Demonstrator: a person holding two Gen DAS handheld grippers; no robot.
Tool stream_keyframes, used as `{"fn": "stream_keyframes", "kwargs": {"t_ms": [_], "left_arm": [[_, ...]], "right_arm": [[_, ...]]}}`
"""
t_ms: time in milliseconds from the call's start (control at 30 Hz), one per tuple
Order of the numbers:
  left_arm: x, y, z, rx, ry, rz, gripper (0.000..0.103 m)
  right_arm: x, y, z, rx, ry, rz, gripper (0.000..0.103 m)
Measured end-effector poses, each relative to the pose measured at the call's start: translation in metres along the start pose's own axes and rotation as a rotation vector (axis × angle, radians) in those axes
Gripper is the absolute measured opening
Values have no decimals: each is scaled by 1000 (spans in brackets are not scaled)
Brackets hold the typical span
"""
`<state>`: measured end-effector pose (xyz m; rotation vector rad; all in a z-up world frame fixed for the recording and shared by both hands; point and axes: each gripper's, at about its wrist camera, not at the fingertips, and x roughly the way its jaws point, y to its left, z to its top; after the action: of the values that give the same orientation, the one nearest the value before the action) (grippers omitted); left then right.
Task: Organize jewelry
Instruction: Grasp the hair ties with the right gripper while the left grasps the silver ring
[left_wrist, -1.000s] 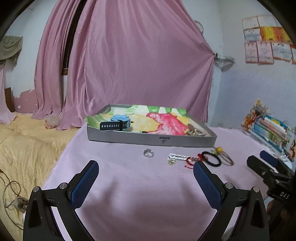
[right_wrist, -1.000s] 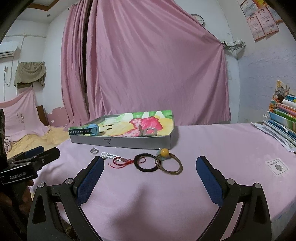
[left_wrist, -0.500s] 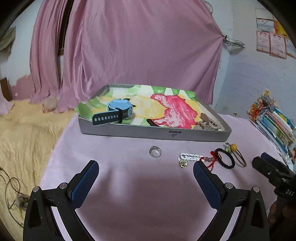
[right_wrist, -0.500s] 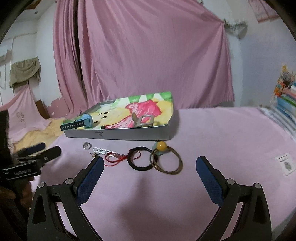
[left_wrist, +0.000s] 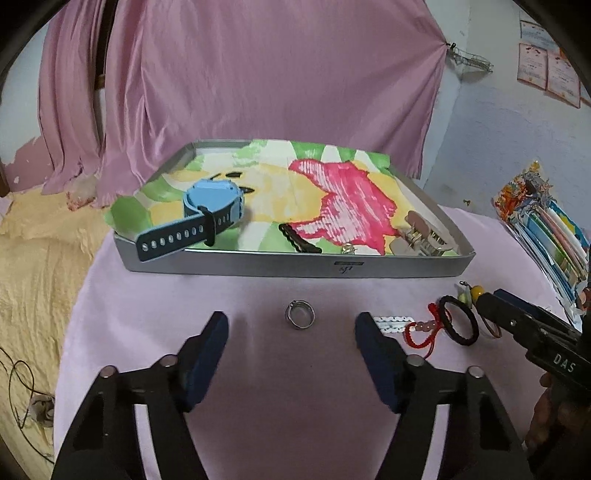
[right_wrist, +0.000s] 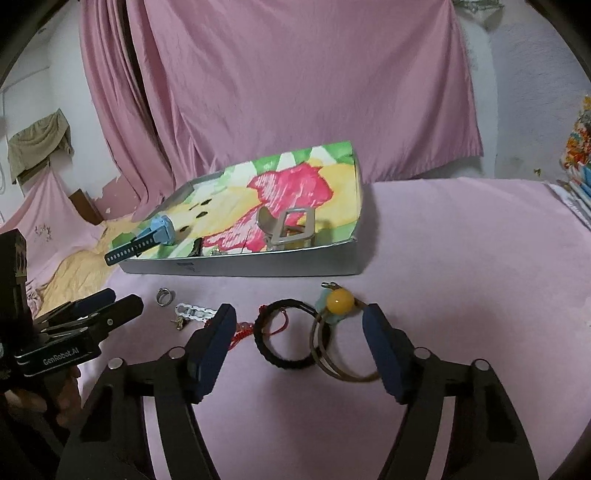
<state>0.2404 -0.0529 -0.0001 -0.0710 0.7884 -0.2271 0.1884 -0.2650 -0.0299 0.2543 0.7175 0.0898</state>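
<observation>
Two grippers close in on jewelry strewn over a pink cloth, short of the tray (left_wrist: 295, 266) where a watch (left_wrist: 207, 218) and hair clip (left_wrist: 424, 236) already lie. The left gripper (left_wrist: 291, 325), jaws half open and narrowing, holds nothing; a silver ring (left_wrist: 300, 314) lies just ahead, between its tips. The right gripper (right_wrist: 299, 325), also closing and empty, frames a black bracelet (right_wrist: 284, 336) and beaded hair tie (right_wrist: 340, 301). Both pickups appear imminent: next, each must dip and pinch squarely.

The left gripper (left_wrist: 291, 325) and right gripper (right_wrist: 299, 325) both tilt downward. Their jaws are closing, gripping nothing.
</observation>
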Motion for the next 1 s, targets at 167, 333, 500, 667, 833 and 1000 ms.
{"fn": "stream_keyframes", "kwargs": {"t_ms": [167,333,500,667,833,1000], "left_arm": [[12,0,4,-3,38,-16,50],[21,0,7,-1,65,-11,41],[25,0,8,2,77,-11,36],[26,-3,8,19,79,-13,29],[27,-7,8,39,85,-16,20],[27,-9,7,50,87,-29,7]], "right_arm": [[9,-1,5,18,20,-16,51],[18,-6,9,42,50,-41,39],[26,-9,12,55,74,-70,37],[33,-7,11,49,96,-67,25],[39,0,9,34,116,-47,24],[42,5,11,12,122,-40,22]]}}
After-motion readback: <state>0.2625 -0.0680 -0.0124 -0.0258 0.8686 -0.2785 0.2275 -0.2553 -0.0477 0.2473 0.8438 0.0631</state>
